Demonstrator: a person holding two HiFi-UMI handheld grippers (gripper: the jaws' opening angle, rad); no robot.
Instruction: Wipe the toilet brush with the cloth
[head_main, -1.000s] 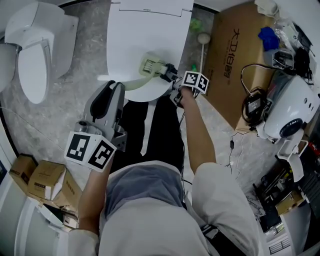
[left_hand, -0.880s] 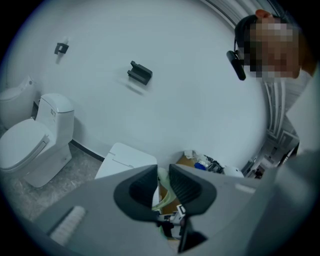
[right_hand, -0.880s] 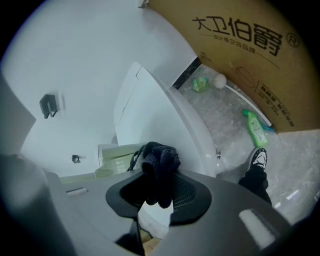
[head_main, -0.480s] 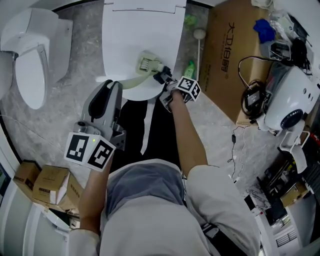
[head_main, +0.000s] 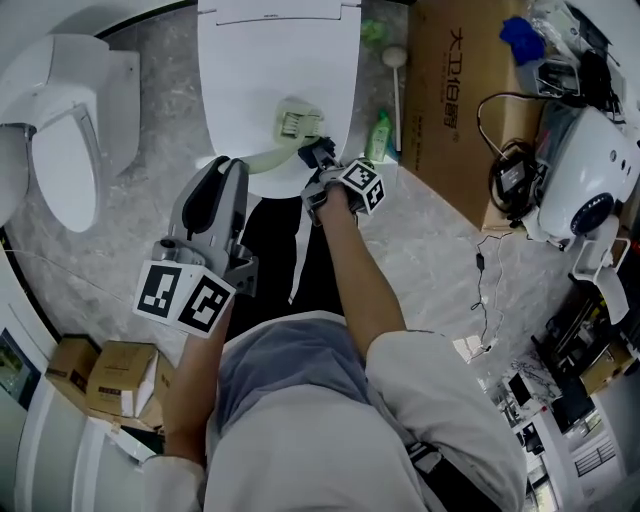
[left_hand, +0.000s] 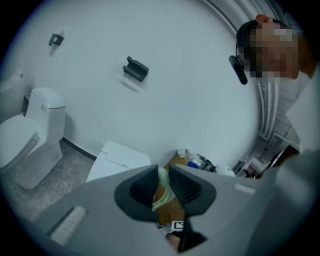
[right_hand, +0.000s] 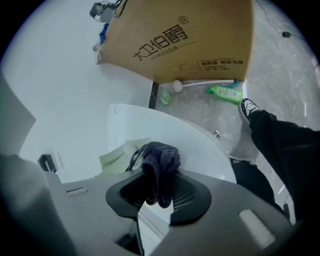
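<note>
Your left gripper (head_main: 226, 166) is covering the handle end of the toilet brush (head_main: 296, 124); your right gripper (head_main: 322, 167) is hiding much of the cloth (head_main: 316, 152); the frame edge is cropping the other toilet (head_main: 62, 130).

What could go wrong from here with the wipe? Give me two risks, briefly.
1. The left gripper pinches only the thin handle end of the toilet brush, far from its head. Pressing there with the cloth may make the brush flex or twist loose.
2. The right gripper holds the cloth as a small bunch. Little of it sticks out, so the gripper itself might rub the brush.
</note>
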